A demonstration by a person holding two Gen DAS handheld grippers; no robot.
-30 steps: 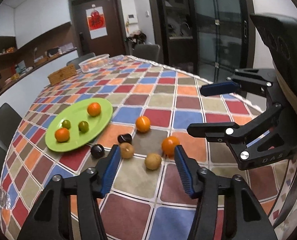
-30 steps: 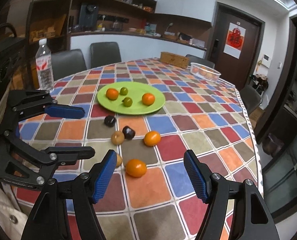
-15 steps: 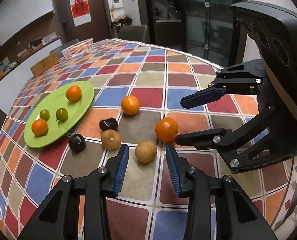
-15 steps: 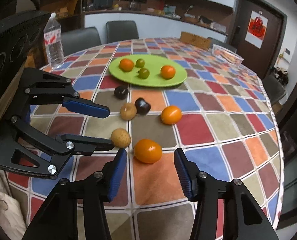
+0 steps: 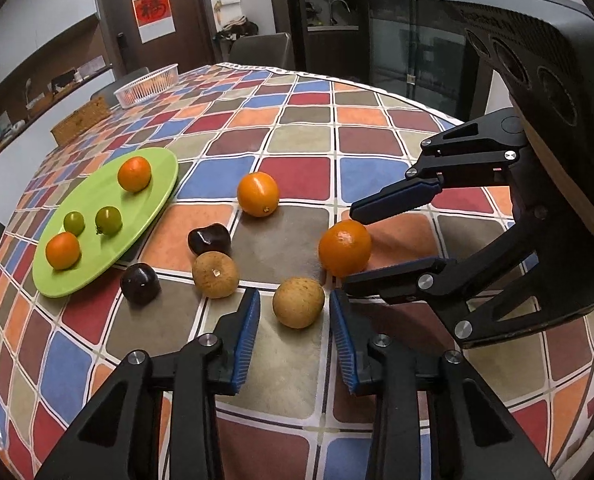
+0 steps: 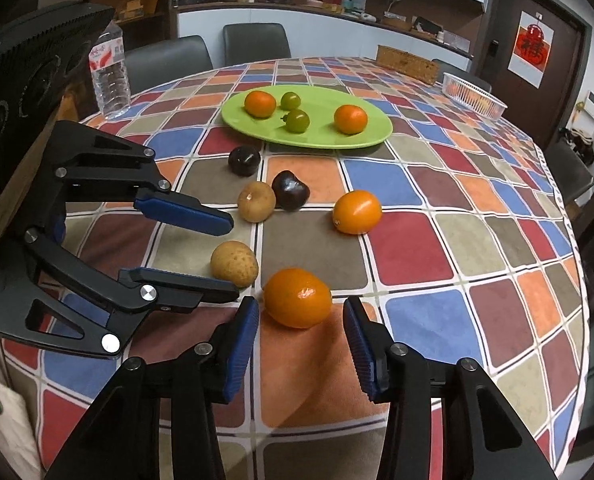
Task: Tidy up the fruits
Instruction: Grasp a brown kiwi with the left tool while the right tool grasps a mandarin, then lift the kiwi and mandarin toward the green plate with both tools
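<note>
Round tan-brown fruit (image 5: 298, 302) on the checkered counter (image 5: 317, 168) between the spread fingers of the left gripper (image 5: 295, 330), untouched, bright orange tangerine (image 6: 297, 297) likewise bracketed by the open, empty right gripper (image 6: 301, 344), flat green plate (image 6: 325, 136) well beyond.

Six fruits loose on the checkered tabletop (image 6: 417, 248): two oranges (image 6: 297, 298) (image 6: 357, 212), two tan ones (image 5: 298, 302) (image 5: 215, 274), two dark plums (image 5: 140, 283) (image 5: 209, 239) (one lumpy). On the green plate (image 5: 153, 196): two oranges, two small green fruits.
</note>
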